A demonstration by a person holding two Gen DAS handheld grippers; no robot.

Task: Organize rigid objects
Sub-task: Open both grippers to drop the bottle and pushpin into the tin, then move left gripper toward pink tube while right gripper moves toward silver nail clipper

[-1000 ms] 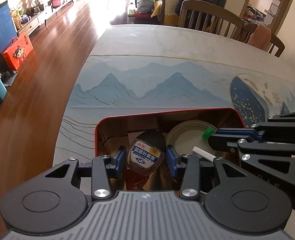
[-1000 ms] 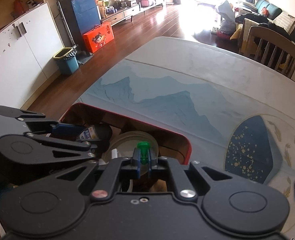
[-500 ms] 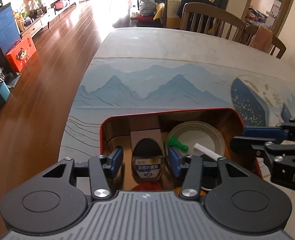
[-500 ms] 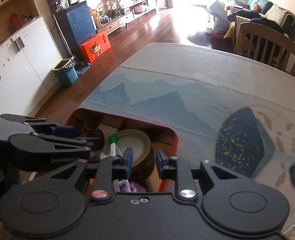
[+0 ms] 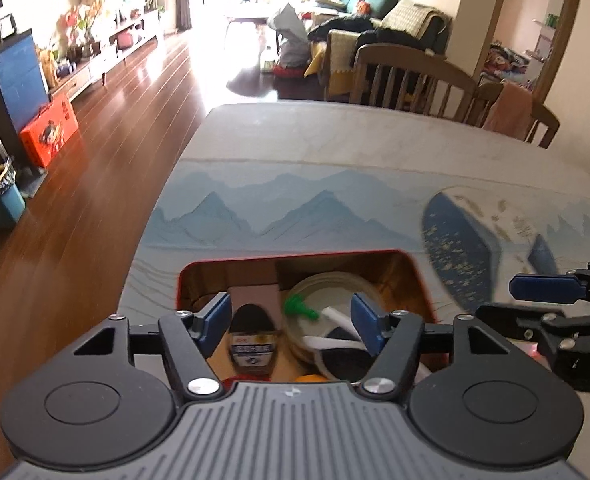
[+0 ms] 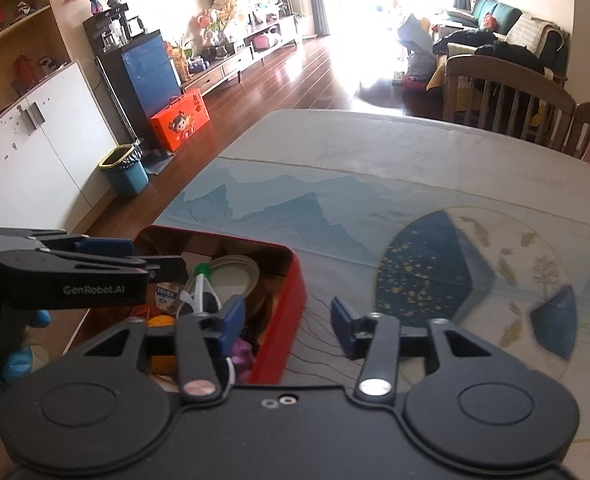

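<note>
Both grippers spread wide, nothing held: left gripper [image 5: 291, 326] hovers over the red box [image 6: 285, 312], right gripper [image 6: 287, 326] straddles its right wall. Below the left fingers, inside the box: bottle [image 5: 251, 344], then green-capped pen [image 5: 301, 308] across a round lid [image 5: 331, 286]. Beyond, the table [image 5: 335, 152].

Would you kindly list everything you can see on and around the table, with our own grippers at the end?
box: one, red rim, near table edge
small bottle: one, dark, blue-white label, in box
round lid: one, cream, in box
green-capped item: one, on the lid
tablecloth: one, blue mountain print
chairs: two, wooden, far side
bin: one, blue, on floor
gift box: one, orange, on floor
left gripper: open, above box
right gripper: open, over the box's right wall
</note>
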